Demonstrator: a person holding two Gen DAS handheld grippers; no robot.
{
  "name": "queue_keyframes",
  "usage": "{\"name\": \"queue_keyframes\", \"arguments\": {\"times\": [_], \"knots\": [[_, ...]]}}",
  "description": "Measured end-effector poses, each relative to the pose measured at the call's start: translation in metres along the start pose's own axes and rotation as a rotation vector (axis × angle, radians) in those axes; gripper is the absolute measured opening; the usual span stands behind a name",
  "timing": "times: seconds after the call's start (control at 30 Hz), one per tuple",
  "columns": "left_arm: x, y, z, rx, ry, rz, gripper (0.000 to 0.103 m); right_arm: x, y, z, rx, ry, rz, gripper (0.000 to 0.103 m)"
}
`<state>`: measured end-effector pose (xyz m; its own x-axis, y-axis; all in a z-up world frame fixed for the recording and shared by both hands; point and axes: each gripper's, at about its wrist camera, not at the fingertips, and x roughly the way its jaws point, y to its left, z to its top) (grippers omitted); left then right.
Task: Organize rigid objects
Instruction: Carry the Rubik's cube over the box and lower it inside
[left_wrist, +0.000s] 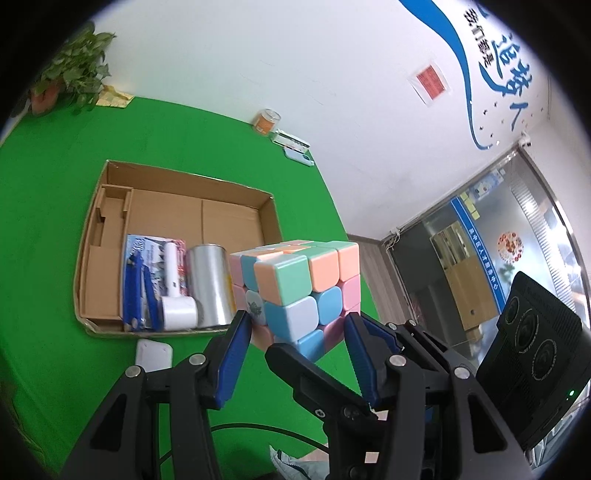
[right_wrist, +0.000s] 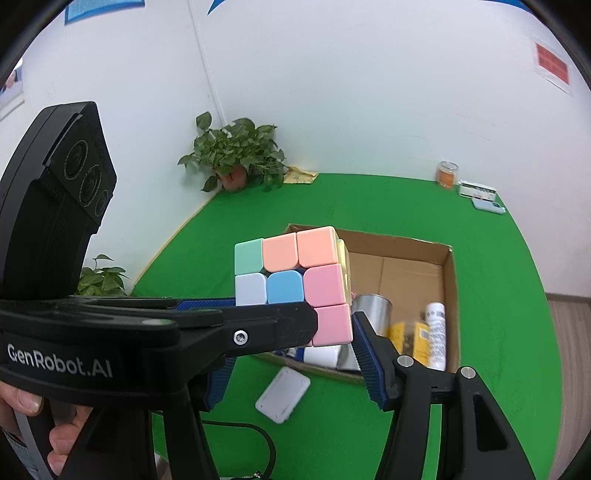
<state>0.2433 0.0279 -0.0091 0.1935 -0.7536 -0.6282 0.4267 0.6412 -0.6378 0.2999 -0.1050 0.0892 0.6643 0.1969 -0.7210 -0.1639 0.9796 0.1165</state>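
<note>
A pastel puzzle cube (left_wrist: 295, 295) is held in the air above the green table, near the cardboard box (left_wrist: 177, 206). My left gripper (left_wrist: 295, 325) has its blue pads against two sides of the cube. My right gripper (right_wrist: 295, 332) also closes on the same cube (right_wrist: 295, 284); its right pad (right_wrist: 369, 354) touches the cube's pink side, and the left gripper's finger (right_wrist: 258, 328) crosses in front. The box (right_wrist: 406, 266) holds a silver can (left_wrist: 208, 288), a white bottle (left_wrist: 177, 295) and a blue packet (left_wrist: 142, 280).
A small white rectangular device (right_wrist: 282, 395) lies on the green cloth in front of the box. A potted plant (right_wrist: 236, 155) stands at the far corner. An orange jar (right_wrist: 447, 173) and a light blue phone (right_wrist: 487, 205) sit by the wall.
</note>
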Motion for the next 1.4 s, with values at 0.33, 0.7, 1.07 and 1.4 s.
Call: {"name": "queue_keyframes", "arguments": {"times": [0.33,0.7,1.07,1.4], "knots": [[0.021,0.057,0.026,-0.069,0.066,-0.039,0.051,0.087,0.024,0.034,-0.001,0.101,-0.023,0.057],[0.115,0.057,0.084,-0.029,0.195,-0.056,0.051,0.153,-0.062,0.042,0.139,0.133,-0.074,0.057],[0.267,0.055,0.122,-0.030,0.378,-0.053,0.051,0.238,-0.218,0.017,0.336,0.205,-0.100,0.057],[0.324,0.081,0.106,-0.087,0.546,0.037,0.048,0.311,-0.277,-0.034,0.447,0.323,-0.032,0.057]]}}
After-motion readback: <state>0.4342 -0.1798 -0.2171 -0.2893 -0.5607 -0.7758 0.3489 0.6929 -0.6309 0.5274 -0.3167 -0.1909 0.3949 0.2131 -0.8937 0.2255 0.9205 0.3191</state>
